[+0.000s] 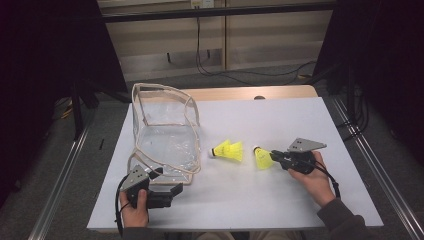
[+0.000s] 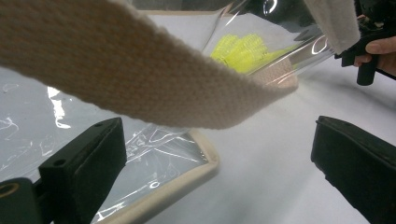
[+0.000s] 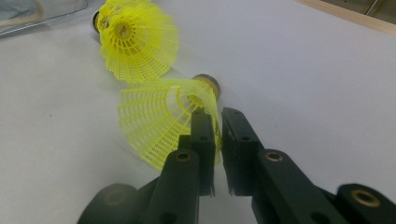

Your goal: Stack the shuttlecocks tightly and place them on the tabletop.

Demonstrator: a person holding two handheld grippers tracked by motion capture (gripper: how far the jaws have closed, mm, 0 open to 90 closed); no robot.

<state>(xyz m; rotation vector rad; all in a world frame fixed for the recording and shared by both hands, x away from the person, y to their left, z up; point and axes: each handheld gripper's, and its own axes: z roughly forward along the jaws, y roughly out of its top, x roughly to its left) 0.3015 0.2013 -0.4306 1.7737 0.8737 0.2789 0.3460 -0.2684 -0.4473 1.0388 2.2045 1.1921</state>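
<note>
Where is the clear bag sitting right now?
In the high view the clear bag stands on the table's left side, just beyond the left claw, left of the two yellow shuttlecocks.

Overhead light is hitting the white table [image 1: 280, 125] evenly; the room around it is sitting nearly black. Shadows are staying soft and short, pooling just under each gripper. Glare is streaking across the clear plastic bag [image 1: 167, 135], with bright specular patches in the left gripper view. There the bag's woven strap [image 2: 140, 79] is sitting too close and blurring, and the background is going soft too. In the right gripper view the nearer yellow shuttlecock [image 3: 161, 121] is holding sharp while the frame's far corners are smearing.
</note>
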